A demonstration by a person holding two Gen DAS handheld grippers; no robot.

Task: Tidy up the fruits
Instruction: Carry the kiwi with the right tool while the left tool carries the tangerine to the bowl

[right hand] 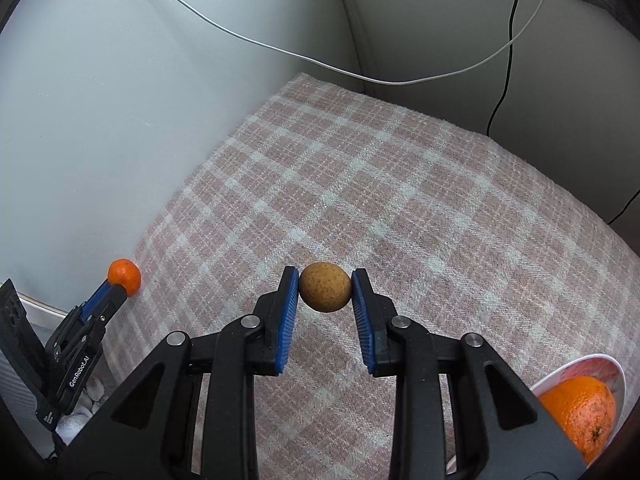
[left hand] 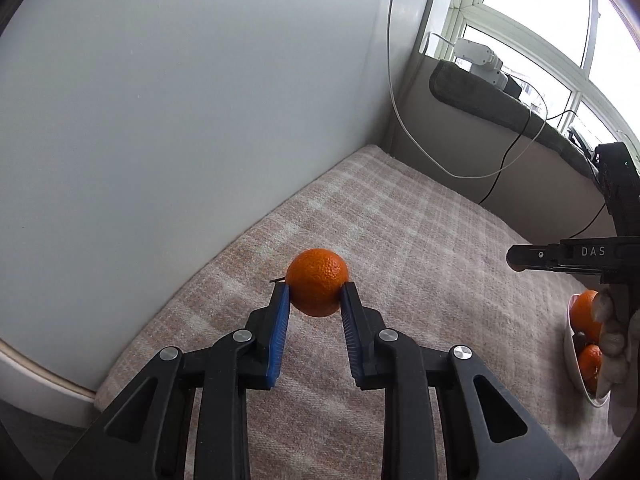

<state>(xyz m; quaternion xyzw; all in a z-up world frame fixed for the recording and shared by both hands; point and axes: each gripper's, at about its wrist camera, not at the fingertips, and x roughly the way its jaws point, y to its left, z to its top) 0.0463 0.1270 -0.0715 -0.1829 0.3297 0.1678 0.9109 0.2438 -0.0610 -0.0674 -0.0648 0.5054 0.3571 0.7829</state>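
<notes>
We see the left gripper (left hand: 315, 294) pinching a tangerine (left hand: 317, 281) between its fingers (left hand: 280, 312), off the checked blanket (left hand: 420, 240). The right gripper (right hand: 325, 289) pinches a small brown fruit (right hand: 325, 287). At the blanket's right edge, a white bowl (right hand: 618, 372) of oranges (right hand: 580, 412) is cut off.

Daylight enters through the window (left hand: 532, 12), which is blown out to white glare. The checked cloth (right hand: 400, 200) is evenly lit, with soft shadows. Fisheye bending curves the walls (dark vignetting at corners); edges look perhaps slightly blurred.
</notes>
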